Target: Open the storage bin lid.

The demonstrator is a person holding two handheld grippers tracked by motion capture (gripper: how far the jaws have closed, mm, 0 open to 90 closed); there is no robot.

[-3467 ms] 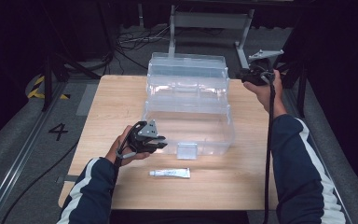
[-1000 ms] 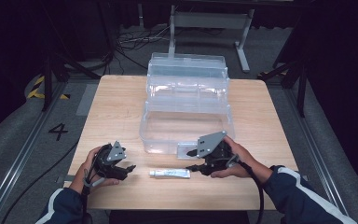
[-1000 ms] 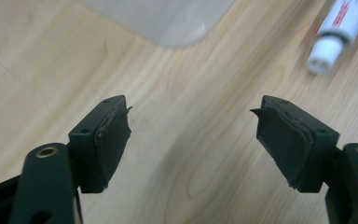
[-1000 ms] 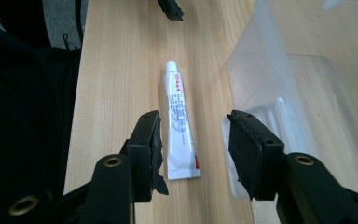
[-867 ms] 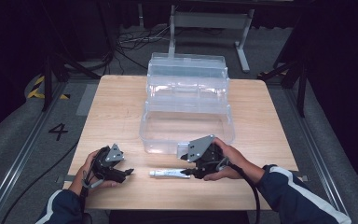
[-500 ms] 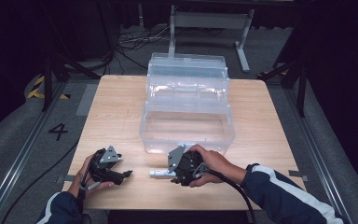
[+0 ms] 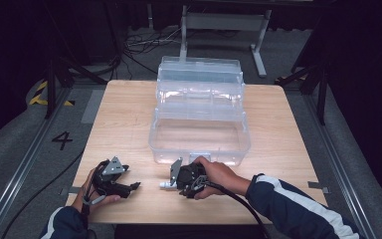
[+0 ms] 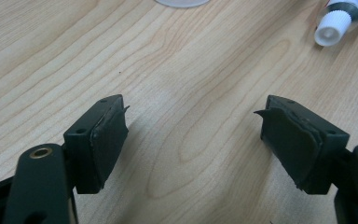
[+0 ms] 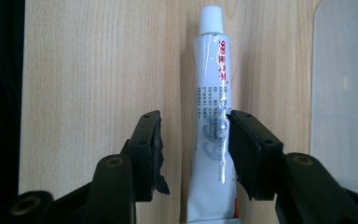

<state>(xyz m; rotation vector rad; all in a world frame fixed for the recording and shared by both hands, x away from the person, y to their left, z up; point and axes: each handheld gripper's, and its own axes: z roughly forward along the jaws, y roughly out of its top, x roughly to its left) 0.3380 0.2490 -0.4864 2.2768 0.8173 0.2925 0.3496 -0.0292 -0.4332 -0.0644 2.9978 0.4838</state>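
Bare table (image 7: 124, 119) lies open left of the clear box (image 7: 199, 134), which blocks the middle.

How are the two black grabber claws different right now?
The right gripper has a white tube lying between its jaws, close to one pad; the left gripper has bare table between its jaws. Both are black, open, and low over the wood.

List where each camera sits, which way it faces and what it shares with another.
High view: above the near table edge, looking forward and down; both forearms, left gripper, right gripper, clear box.
Left gripper view: looks along open jaws at the table.
Right gripper view: jaws flank the tube.
Shared: the tube appears in all three.
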